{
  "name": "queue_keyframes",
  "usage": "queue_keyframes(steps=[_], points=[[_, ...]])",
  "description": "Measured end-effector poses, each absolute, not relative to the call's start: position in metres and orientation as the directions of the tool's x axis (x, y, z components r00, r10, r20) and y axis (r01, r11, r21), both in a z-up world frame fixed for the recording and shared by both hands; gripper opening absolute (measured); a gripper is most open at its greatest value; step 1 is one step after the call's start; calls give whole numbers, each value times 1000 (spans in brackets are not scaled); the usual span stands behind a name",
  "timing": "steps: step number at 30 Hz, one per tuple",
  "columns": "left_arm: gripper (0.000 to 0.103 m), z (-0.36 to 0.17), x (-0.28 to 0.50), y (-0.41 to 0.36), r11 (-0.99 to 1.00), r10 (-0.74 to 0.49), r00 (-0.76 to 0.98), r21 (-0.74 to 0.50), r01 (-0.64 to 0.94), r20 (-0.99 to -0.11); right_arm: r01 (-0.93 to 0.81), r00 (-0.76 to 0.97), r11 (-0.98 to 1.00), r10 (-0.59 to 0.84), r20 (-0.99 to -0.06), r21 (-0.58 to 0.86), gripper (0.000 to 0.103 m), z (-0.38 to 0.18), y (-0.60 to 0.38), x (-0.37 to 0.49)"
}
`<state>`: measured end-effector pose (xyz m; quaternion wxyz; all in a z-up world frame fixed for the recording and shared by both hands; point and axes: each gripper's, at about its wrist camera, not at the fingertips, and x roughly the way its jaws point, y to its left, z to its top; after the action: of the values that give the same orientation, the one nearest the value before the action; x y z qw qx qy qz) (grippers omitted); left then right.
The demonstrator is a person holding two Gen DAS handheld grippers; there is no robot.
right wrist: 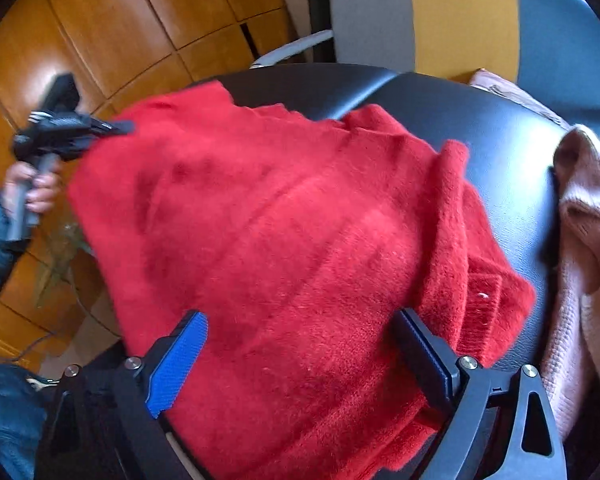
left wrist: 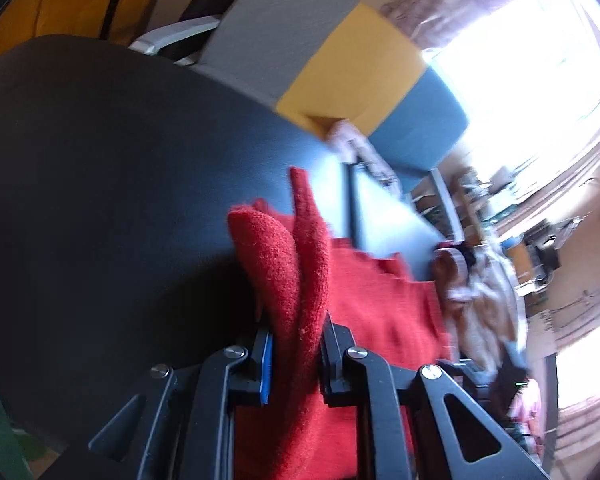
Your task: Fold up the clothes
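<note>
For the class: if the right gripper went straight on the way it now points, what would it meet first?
Most likely the red sweater: the right gripper points down at it with open jaws, the fabric spread right ahead. Depth is hard to judge.

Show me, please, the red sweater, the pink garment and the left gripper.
red sweater [right wrist: 284, 220], right wrist view, its middle.
pink garment [right wrist: 588, 216], right wrist view, its fold.
left gripper [left wrist: 296, 354], left wrist view, between fingertips.
</note>
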<state>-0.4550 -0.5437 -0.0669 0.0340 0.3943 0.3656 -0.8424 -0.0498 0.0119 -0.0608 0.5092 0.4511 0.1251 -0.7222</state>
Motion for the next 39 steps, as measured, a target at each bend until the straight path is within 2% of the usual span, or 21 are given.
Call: queue_keyframes(steps=[3, 7, 8, 11, 14, 16, 20, 22, 31, 36, 39], points=[[16, -47, -430, -494, -699, 302, -723, -660, 275, -621, 845, -86, -450, -647, -757, 289, 96, -65, 16, -52], [16, -41, -337, -386, -661, 398, -735, -727, 186, -549, 840, -110, -452, -685, -720, 301, 96, -69, 25, -48], [16, -43, -343, -361, -656, 418, -727, -735, 173, -544, 834, -111, -452, -699, -707, 317, 96, -69, 28, -48], [16, -47, -392, -315, -654, 462, -695, -741, 152, -551, 816, -111, -451, -737, -667, 362, 96, -73, 32, -50], [16, -63, -393, -256, -676, 484, -644, -721, 153, -592, 807, -117, -444, -766, -631, 390, 96, -76, 36, -50], [16, -81, -365, -233, -681, 496, -607, -712, 171, -621, 806, -125, -436, -786, -605, 400, 96, -78, 40, -49], [16, -116, -363, -196, -685, 512, -547, -699, 206, -663, 805, -133, -422, -814, -566, 417, 96, -81, 45, -48], [16, -125, -288, -166, -690, 521, -521, -693, 208, -676, 805, -135, -417, -822, -553, 423, 96, -83, 46, -48], [17, -168, -213, -104, -689, 592, -368, -687, 232, -717, 816, -150, -421, -815, -559, 395, 96, -86, 41, -43], [19, -168, -221, -98, -671, 606, -347, -694, 259, -716, 831, -183, -443, -789, -587, 336, 96, -87, 38, -38], [30, -151, -210, -99, -679, 610, -358, -699, 223, -707, 835, -187, -443, -787, -588, 327, 96, -86, 40, -37]])
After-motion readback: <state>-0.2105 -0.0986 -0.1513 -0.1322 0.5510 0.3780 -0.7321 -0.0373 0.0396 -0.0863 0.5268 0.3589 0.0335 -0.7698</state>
